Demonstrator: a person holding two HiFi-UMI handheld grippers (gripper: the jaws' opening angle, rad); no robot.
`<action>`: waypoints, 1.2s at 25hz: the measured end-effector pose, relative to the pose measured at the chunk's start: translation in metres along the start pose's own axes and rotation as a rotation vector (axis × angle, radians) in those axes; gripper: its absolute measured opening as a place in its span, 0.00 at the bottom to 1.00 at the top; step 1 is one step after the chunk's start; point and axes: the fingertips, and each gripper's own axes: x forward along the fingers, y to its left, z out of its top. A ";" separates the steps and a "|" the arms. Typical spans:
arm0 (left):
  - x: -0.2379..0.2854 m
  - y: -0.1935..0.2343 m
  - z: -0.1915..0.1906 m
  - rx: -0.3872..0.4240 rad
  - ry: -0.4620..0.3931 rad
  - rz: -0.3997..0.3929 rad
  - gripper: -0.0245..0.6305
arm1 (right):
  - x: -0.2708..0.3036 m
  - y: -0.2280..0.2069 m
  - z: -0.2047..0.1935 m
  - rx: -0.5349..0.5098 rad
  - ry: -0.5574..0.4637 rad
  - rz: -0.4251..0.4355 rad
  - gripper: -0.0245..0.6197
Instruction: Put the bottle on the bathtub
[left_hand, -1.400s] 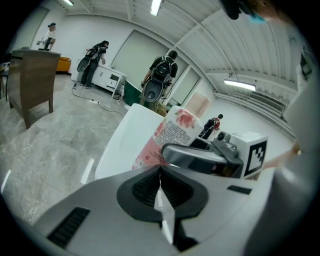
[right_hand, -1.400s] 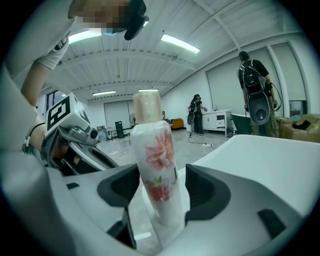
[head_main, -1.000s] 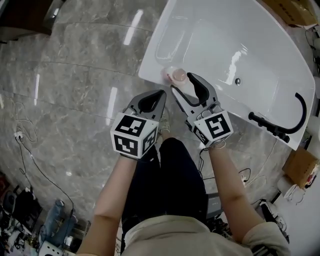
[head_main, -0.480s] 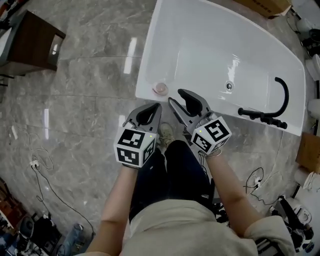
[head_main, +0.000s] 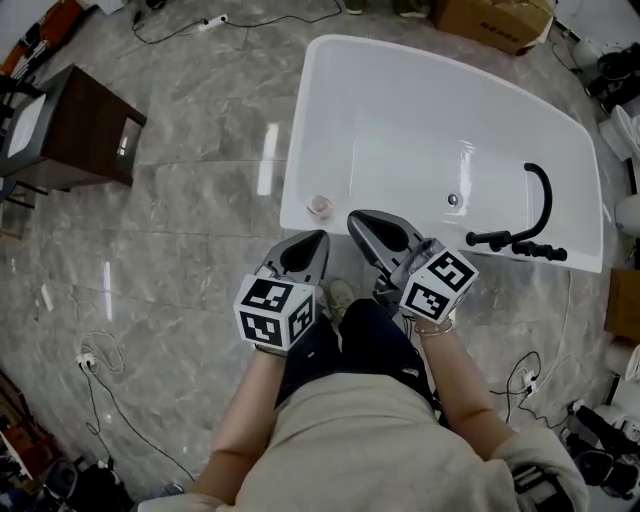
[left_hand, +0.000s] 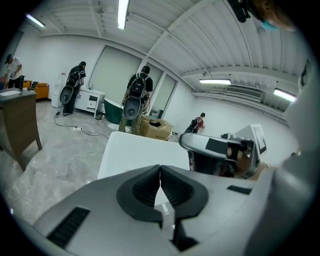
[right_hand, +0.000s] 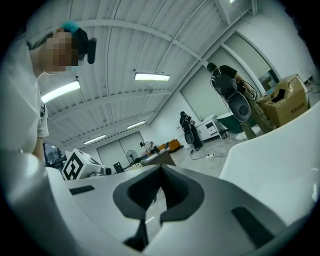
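Looking done-ish to me: the pinkish bottle (head_main: 320, 207) stands on the bathtub (head_main: 297, 150) rim corner, left gripper (head_main: 318, 237) and right gripper (head_main: 355, 216) jaws are pinched together on nothing, so I'd steer both clear without nudging it.

Glossy bathtub (head_main: 320, 120), polished floor (head_main: 200, 140) (marble-look)

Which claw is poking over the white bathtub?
The right claw: from above its tip crosses the bathtub rim, while the left claw is over the grey floor.
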 end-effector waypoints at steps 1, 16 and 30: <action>-0.005 -0.004 0.002 0.004 -0.006 -0.002 0.05 | -0.002 0.008 0.005 -0.004 -0.007 0.008 0.04; -0.040 -0.006 0.034 0.058 -0.052 0.049 0.05 | 0.000 0.052 0.022 -0.128 0.076 -0.055 0.04; -0.055 0.018 0.025 -0.010 -0.076 0.133 0.05 | 0.015 0.054 -0.003 -0.179 0.231 -0.041 0.04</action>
